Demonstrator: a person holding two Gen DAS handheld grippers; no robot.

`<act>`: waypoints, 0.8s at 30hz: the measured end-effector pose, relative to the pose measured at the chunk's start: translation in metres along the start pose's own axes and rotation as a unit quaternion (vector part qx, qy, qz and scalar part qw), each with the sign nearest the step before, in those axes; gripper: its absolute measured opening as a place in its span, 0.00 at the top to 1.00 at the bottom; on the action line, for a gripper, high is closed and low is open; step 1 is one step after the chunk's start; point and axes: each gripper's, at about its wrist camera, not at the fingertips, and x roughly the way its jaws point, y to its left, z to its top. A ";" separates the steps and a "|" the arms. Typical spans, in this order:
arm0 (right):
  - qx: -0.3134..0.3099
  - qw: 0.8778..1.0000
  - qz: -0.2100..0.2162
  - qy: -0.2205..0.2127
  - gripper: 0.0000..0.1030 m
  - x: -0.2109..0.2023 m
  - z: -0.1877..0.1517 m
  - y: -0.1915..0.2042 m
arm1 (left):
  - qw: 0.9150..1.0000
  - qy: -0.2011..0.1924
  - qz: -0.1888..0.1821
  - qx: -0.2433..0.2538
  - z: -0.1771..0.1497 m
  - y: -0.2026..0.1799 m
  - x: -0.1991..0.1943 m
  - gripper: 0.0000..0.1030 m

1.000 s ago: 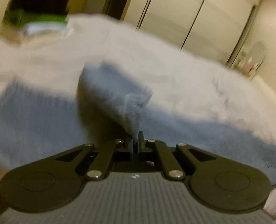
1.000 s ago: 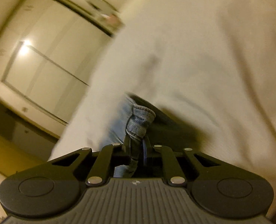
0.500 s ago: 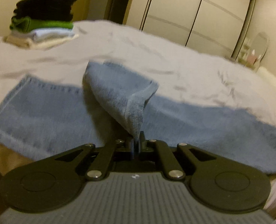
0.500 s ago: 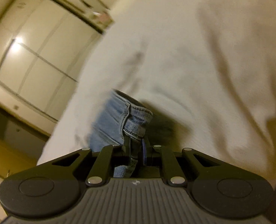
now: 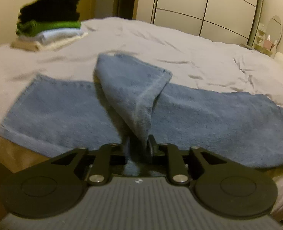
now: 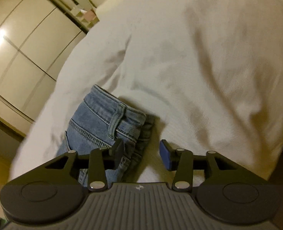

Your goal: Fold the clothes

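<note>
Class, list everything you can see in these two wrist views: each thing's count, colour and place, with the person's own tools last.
Blue denim jeans: one, laid across the bed, one fold raised.
White bed sheet: one, under the jeans.
Stack of folded clothes: one; black, green, white, beige; far left corner.
Cream wardrobe doors: behind the bed.
Oval mirror: one, far right.
Left claw: black, opening, denim between.
Right claw: black, opening, waistband beside one finger.
</note>
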 end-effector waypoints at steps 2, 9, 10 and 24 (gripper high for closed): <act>-0.051 0.998 0.007 -0.025 0.51 -0.018 -0.010 0.025 | 1.000 0.001 0.002 0.000 0.000 0.003 -0.009 0.81; -0.138 0.975 0.159 0.076 0.51 -0.022 -0.083 0.115 | 1.000 0.023 0.003 -0.010 -0.003 0.008 -0.022 0.80; -0.148 0.969 0.173 0.100 0.52 -0.016 -0.095 0.127 | 1.000 0.025 0.003 -0.002 -0.002 0.007 -0.024 0.80; -0.374 0.872 0.232 0.217 0.56 0.014 -0.221 0.301 | 0.992 0.029 0.025 0.117 0.047 -0.020 -0.015 0.70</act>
